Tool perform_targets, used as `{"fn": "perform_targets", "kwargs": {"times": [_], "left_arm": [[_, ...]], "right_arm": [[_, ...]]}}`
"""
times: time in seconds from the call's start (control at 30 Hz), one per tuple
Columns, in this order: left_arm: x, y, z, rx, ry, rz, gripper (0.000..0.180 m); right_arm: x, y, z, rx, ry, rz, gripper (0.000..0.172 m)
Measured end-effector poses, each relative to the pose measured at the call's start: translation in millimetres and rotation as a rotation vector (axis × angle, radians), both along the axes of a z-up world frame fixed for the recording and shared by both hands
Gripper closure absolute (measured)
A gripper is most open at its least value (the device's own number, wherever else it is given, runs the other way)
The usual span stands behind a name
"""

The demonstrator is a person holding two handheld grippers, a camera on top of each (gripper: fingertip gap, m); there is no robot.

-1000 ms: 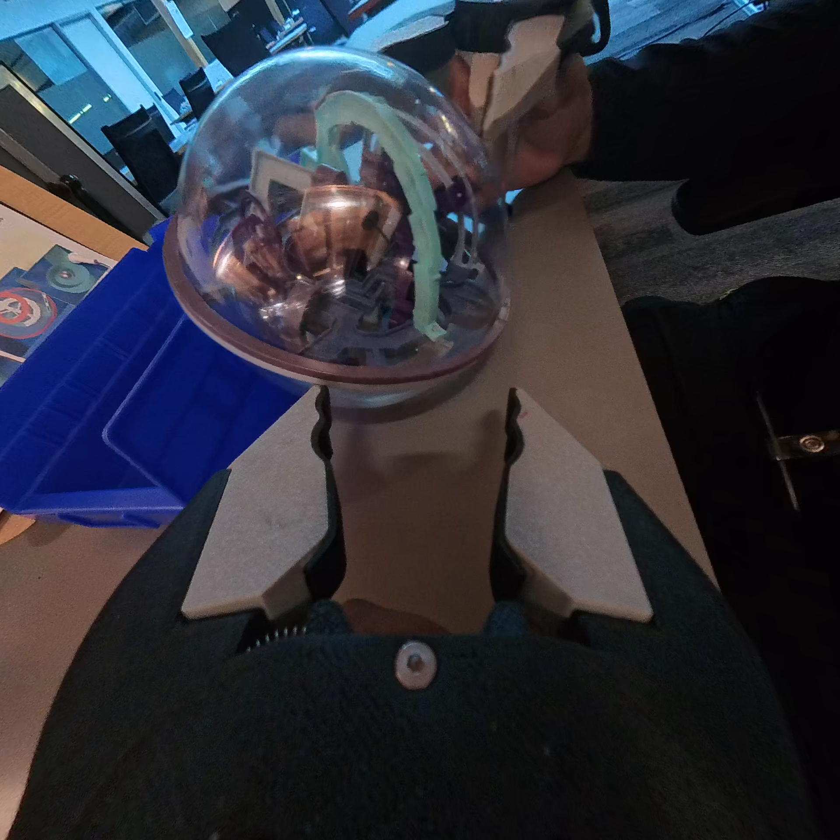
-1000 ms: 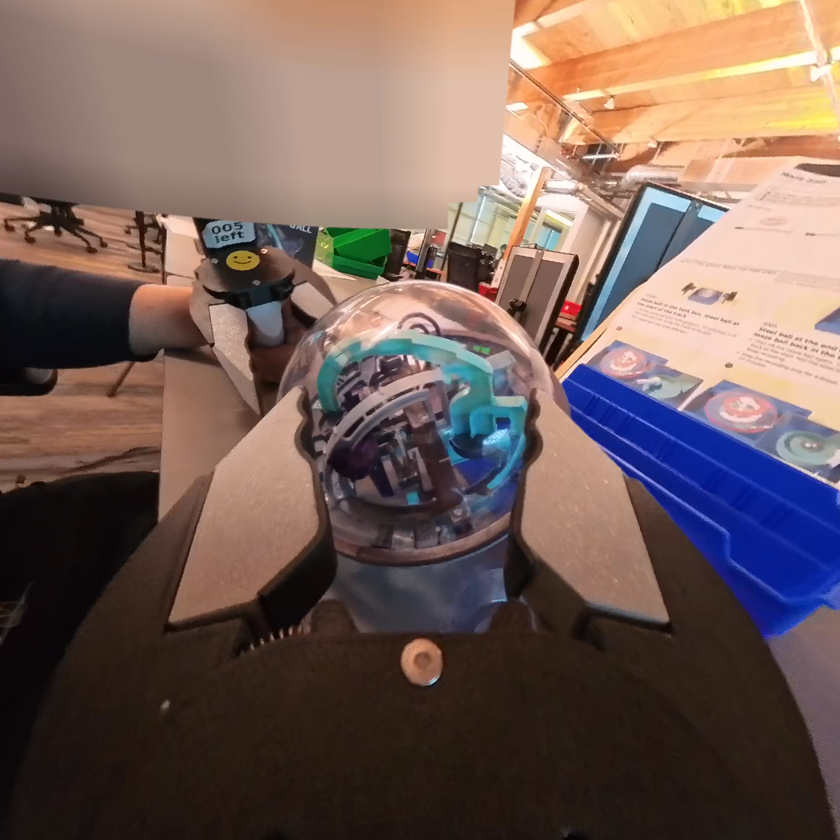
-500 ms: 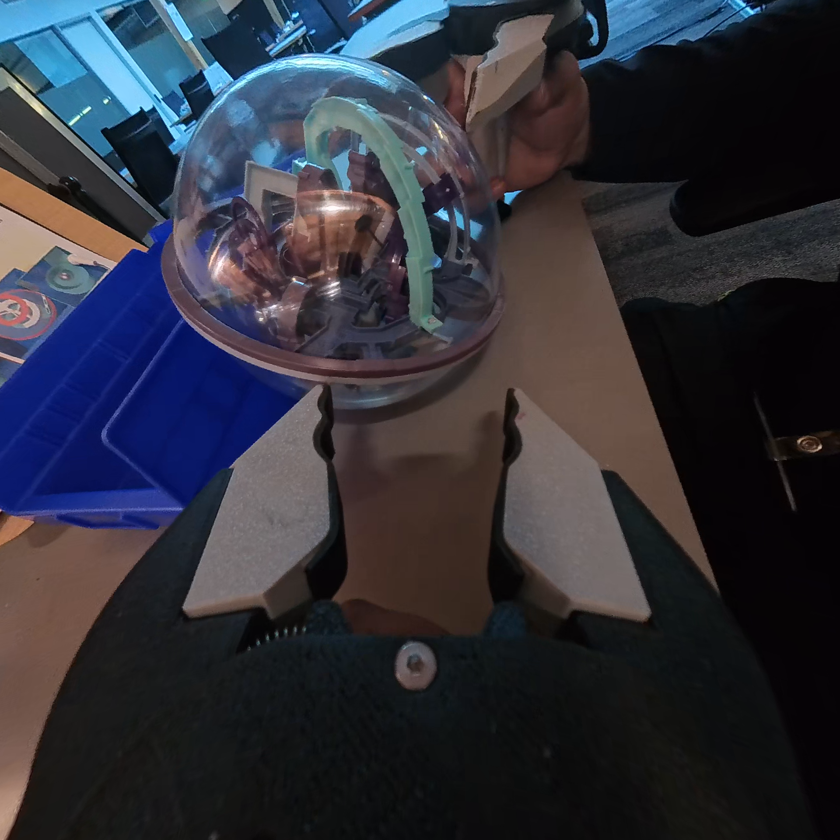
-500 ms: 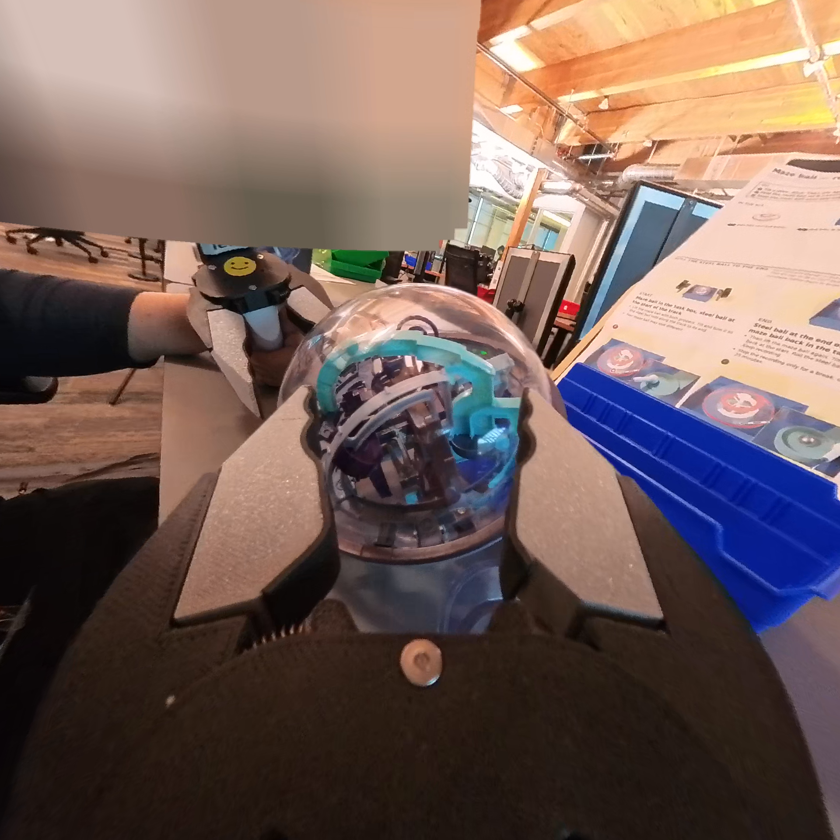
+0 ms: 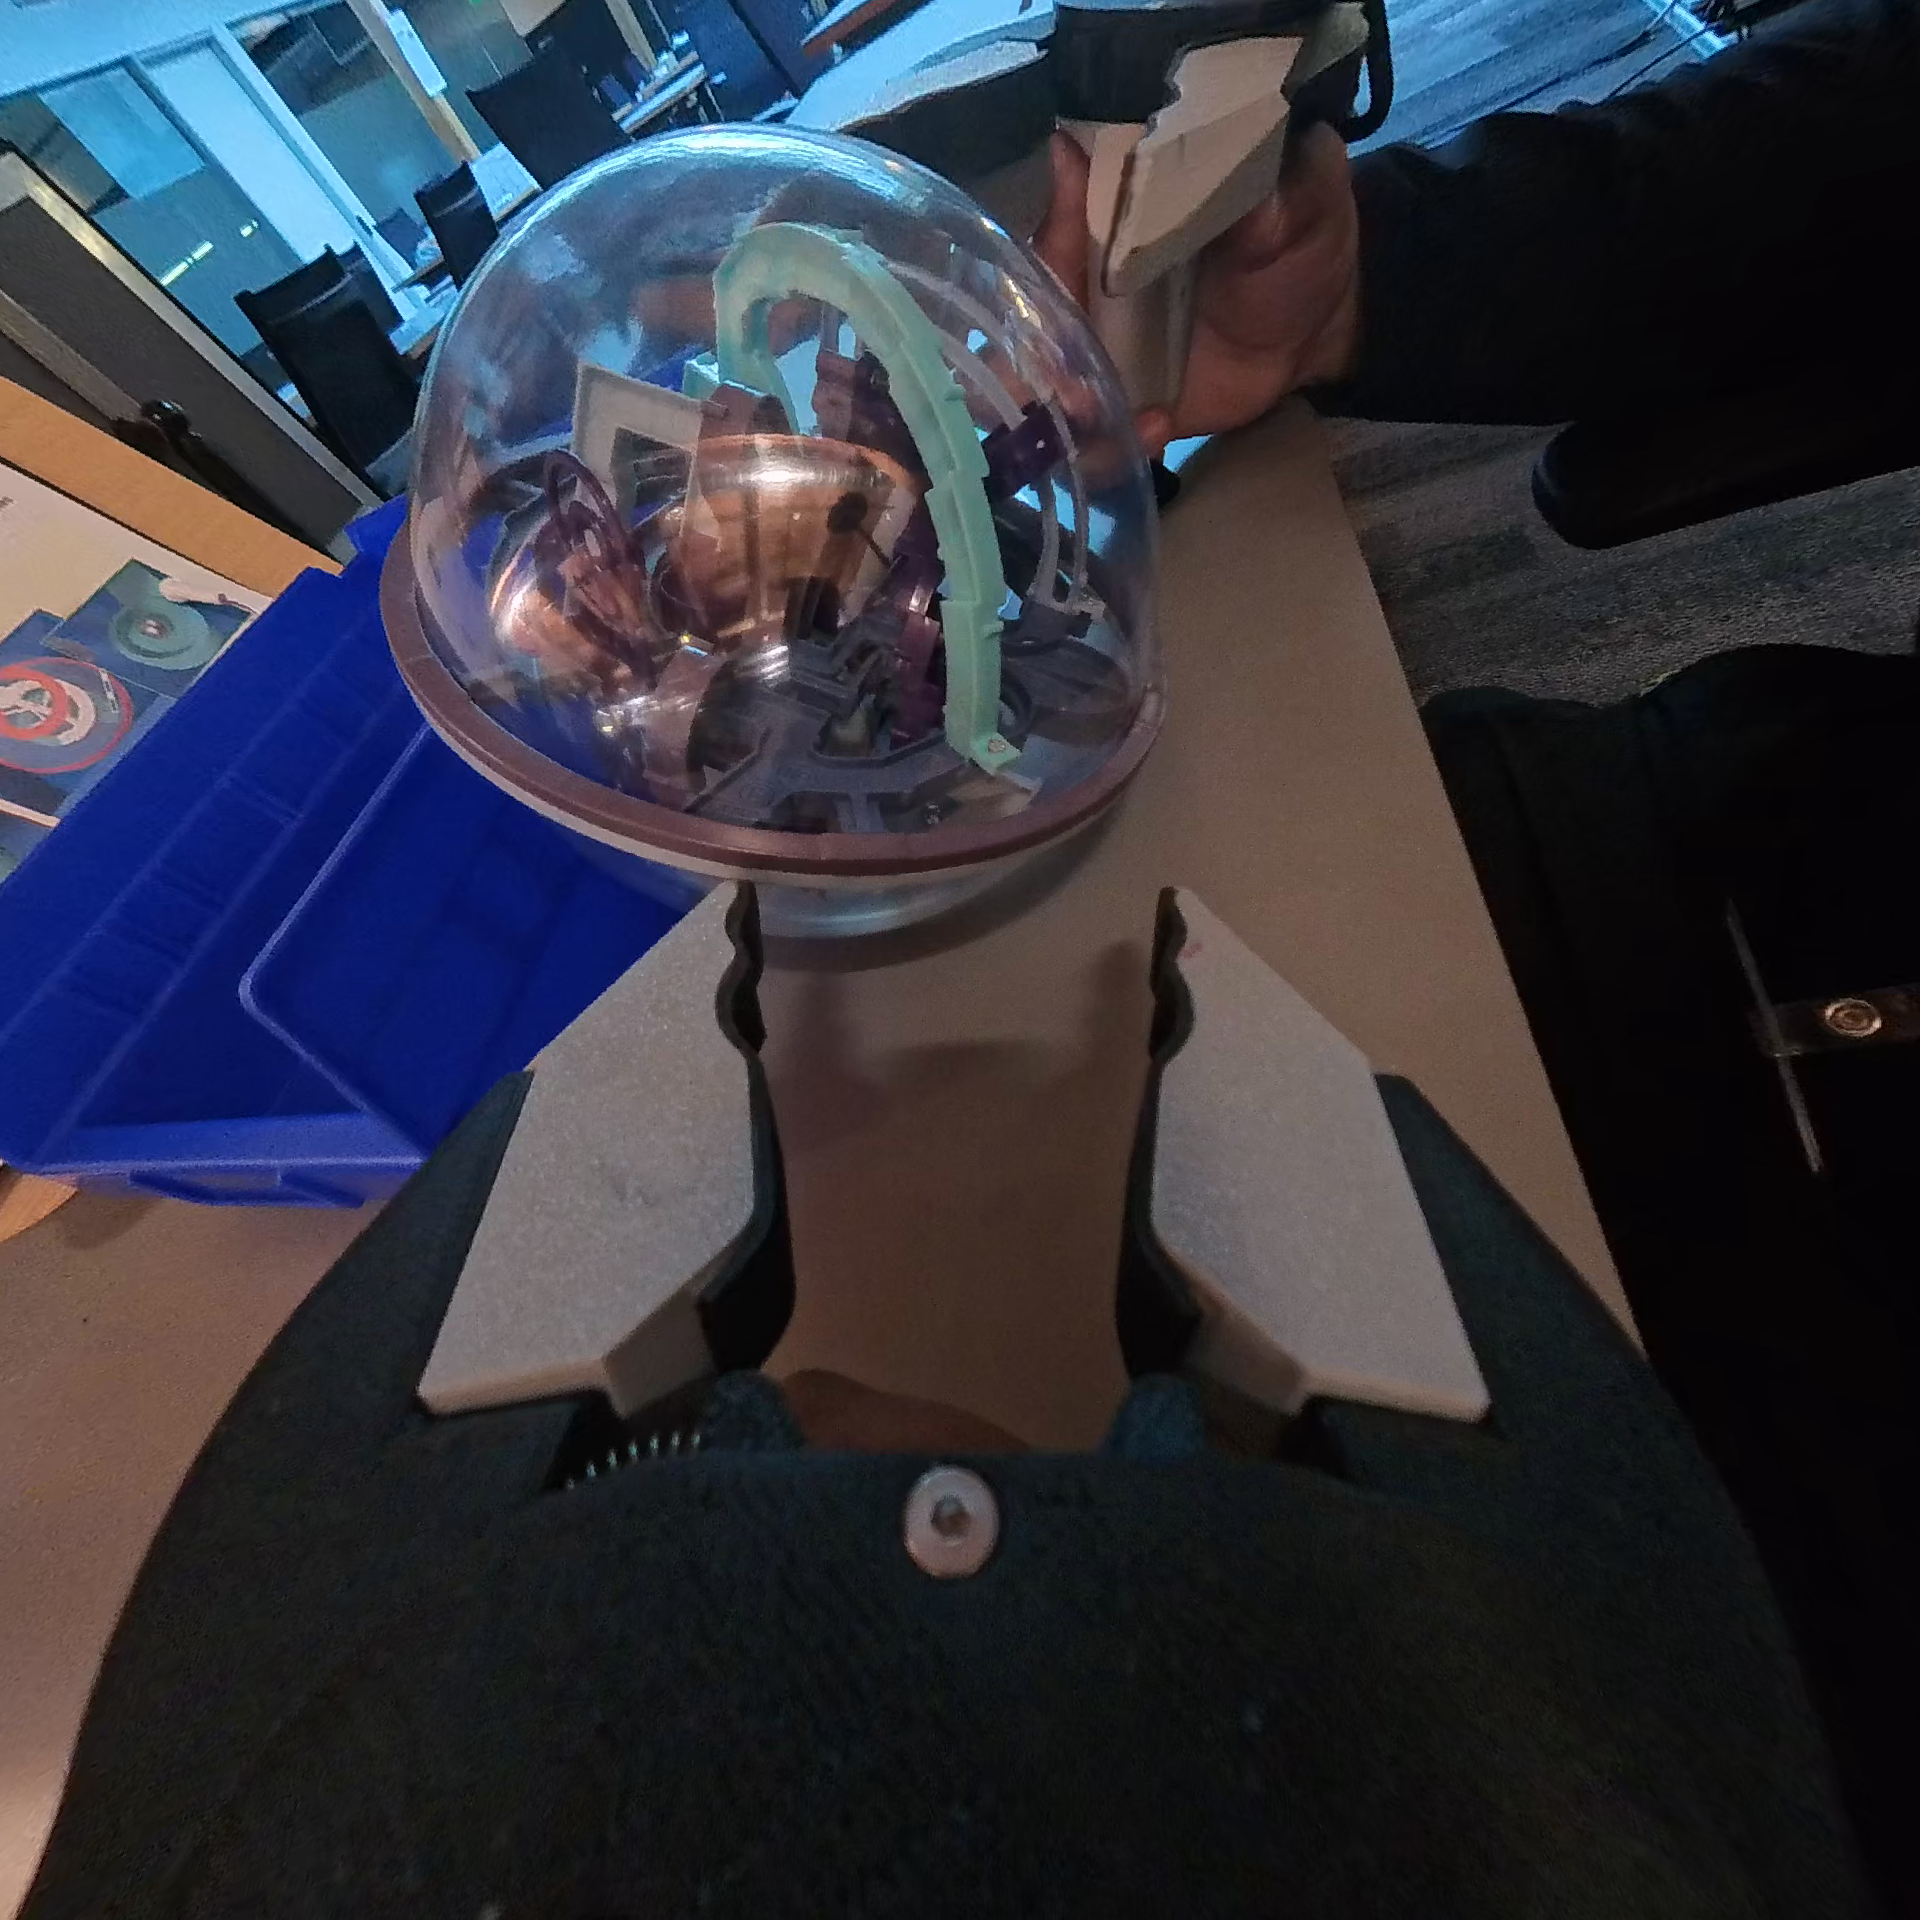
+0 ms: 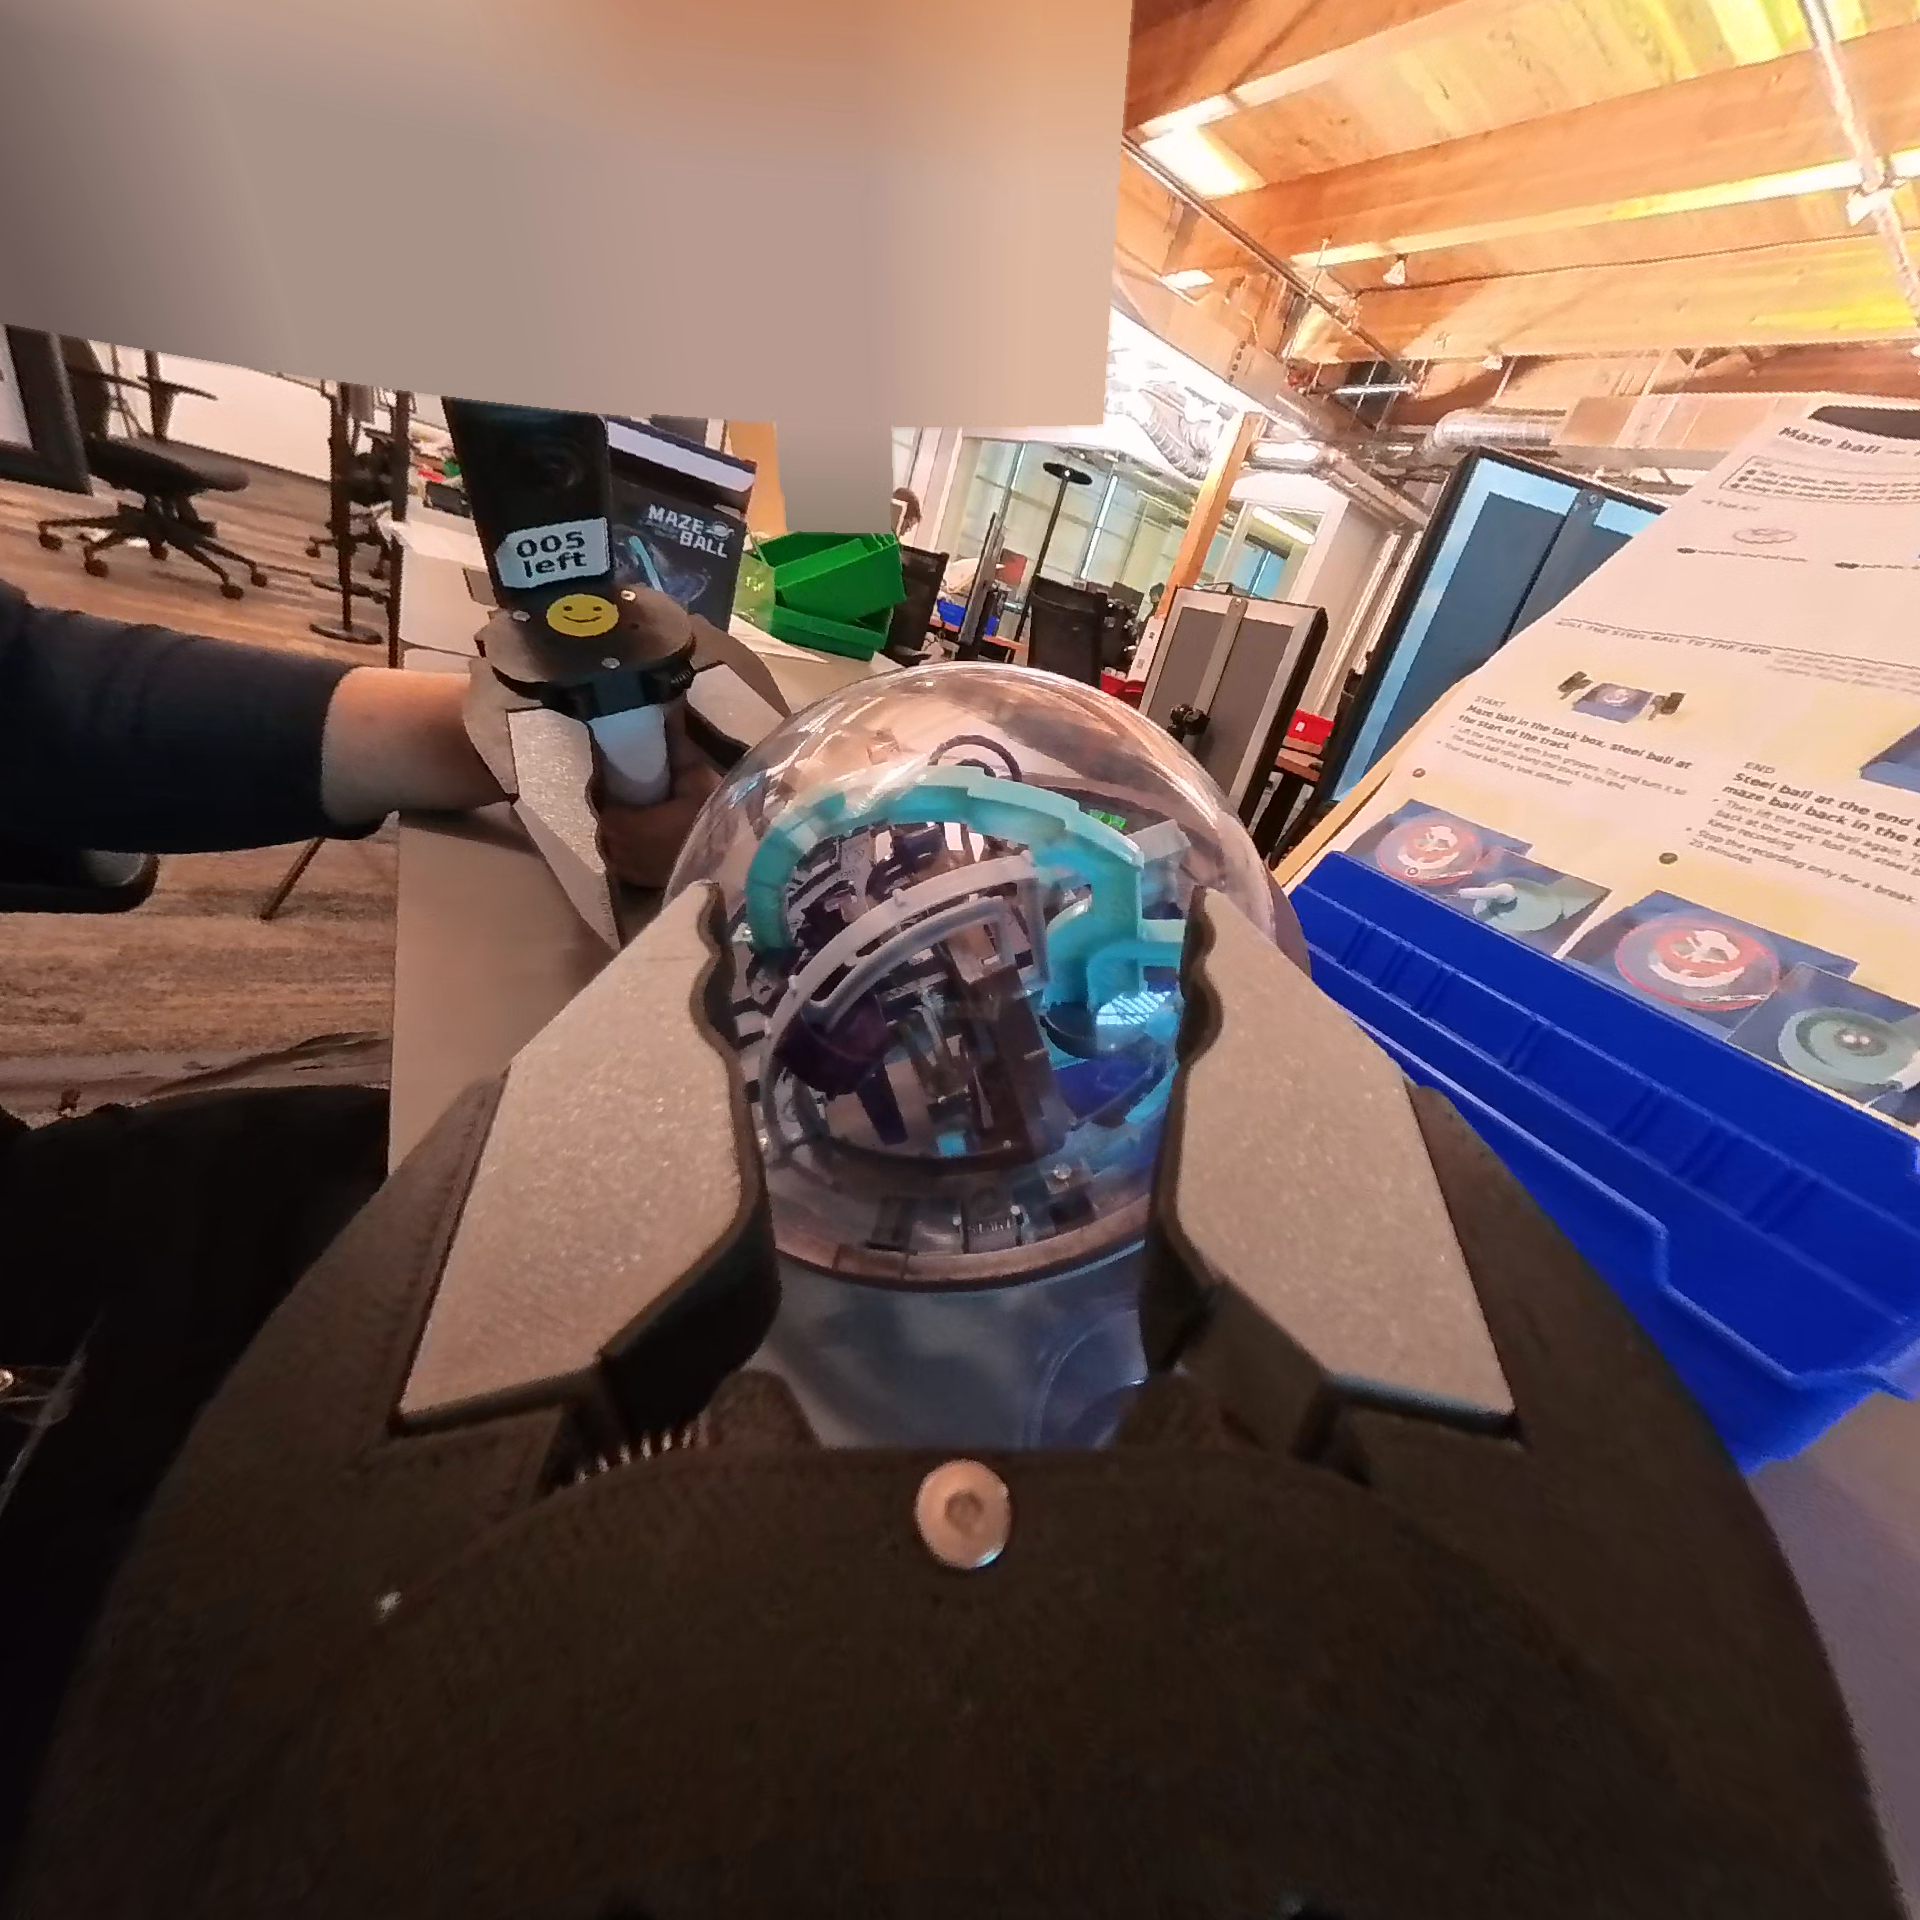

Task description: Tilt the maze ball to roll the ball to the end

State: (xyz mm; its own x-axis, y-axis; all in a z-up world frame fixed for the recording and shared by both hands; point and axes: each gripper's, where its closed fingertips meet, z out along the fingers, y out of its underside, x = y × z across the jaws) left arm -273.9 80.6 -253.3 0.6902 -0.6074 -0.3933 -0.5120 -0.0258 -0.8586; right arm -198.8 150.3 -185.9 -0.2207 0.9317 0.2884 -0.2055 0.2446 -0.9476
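One maze ball [image 6: 966,997], dome up, seam tilted, clamped in right jaws; left jaws wide.

Open strip of bare tabletop [image 5: 1226,790] ahead of the left tongs [image 5: 956,914], running along the near edge past the maze ball [image 5: 779,520]. Blocked dead ahead by that clear sphere, just beyond the spread fingertips. Hemmed on the far side by the blue bin [image 5: 260,935], its wall close against the sphere. Closed at the far end by the right tongs [image 6: 951,935], clamped around the sphere's sides.
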Motion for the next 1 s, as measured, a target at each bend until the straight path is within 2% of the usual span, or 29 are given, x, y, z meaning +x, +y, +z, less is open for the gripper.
{"fn": "perform_targets", "kwargs": {"times": [0.57, 0.77, 0.87, 0.93, 1.0], "left_arm": [[-3.9, 3.1, 3.3, 0.016, -0.008, 0.032, 0.104], [-32.2, 28.2, -7.9, 0.031, 0.126, 0.214, 0.093], [-30.1, 32.2, -14.6, 0.041, 0.204, 0.210, 0.084], [-28.7, 34.3, -12.4, 0.057, 0.200, 0.202, 0.081], [-23.0, 37.5, -10.9, 0.041, 0.169, 0.170, 0.080]], "right_arm": [[-0.4, 5.3, 0.3, -0.037, -0.011, -0.014, 0.082], [-1.2, 5.9, -0.8, -0.026, -0.017, -0.020, 0.082], [-1.3, 12.5, -7.6, -0.010, -0.078, -0.016, 0.073], [0.0, 16.7, -13.8, 0.011, -0.126, -0.009, 0.069], [-1.3, 21.8, -22.1, 0.046, -0.189, -0.014, 0.057]]}}
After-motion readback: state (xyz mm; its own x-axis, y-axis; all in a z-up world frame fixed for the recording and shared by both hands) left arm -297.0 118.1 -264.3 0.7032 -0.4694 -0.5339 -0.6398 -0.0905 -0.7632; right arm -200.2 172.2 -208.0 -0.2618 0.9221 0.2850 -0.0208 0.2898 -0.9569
